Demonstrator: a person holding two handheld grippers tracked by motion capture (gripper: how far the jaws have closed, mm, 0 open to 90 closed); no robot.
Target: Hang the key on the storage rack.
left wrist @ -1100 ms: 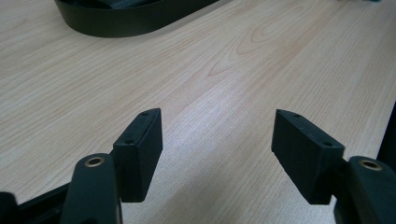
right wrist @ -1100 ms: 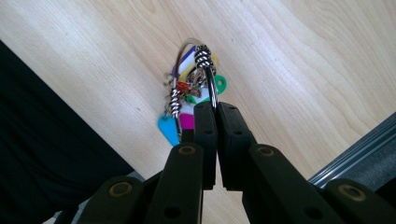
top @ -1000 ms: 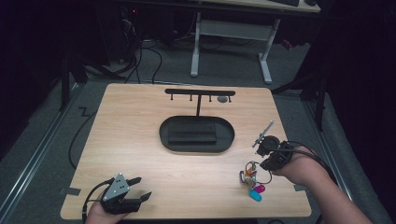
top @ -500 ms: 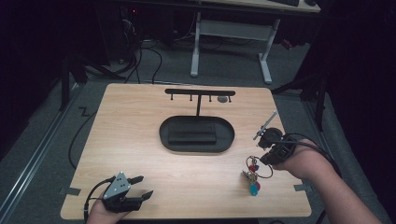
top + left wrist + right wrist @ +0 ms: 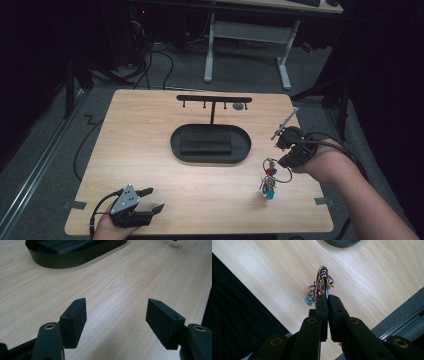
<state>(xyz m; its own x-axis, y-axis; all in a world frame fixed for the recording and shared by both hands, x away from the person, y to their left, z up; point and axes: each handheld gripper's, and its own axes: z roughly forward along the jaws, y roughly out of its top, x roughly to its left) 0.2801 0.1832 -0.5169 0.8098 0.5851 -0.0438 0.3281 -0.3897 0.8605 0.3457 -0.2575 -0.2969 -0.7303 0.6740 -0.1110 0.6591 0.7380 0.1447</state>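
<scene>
Your right gripper (image 5: 283, 150), fingers pinching the keyring (image 5: 270, 177), just lifted it off the surface (image 5: 150, 150); hang it next on the far hook stand (image 5: 214, 100). Left gripper (image 5: 150, 205) fingers spread, idle.

I can't resolve the charms on the keyring (image 5: 270, 179) from the high view: too small, just red and blue blobs. In the right gripper view the ring's lower arc is hidden between the pads of the right gripper (image 5: 327, 298), and the charms overlap each other. Oval tray (image 5: 342, 242) is cut off by the top edge there. Small grey thing (image 5: 239, 106) under the rack (image 5: 214, 99): can't identify.
</scene>
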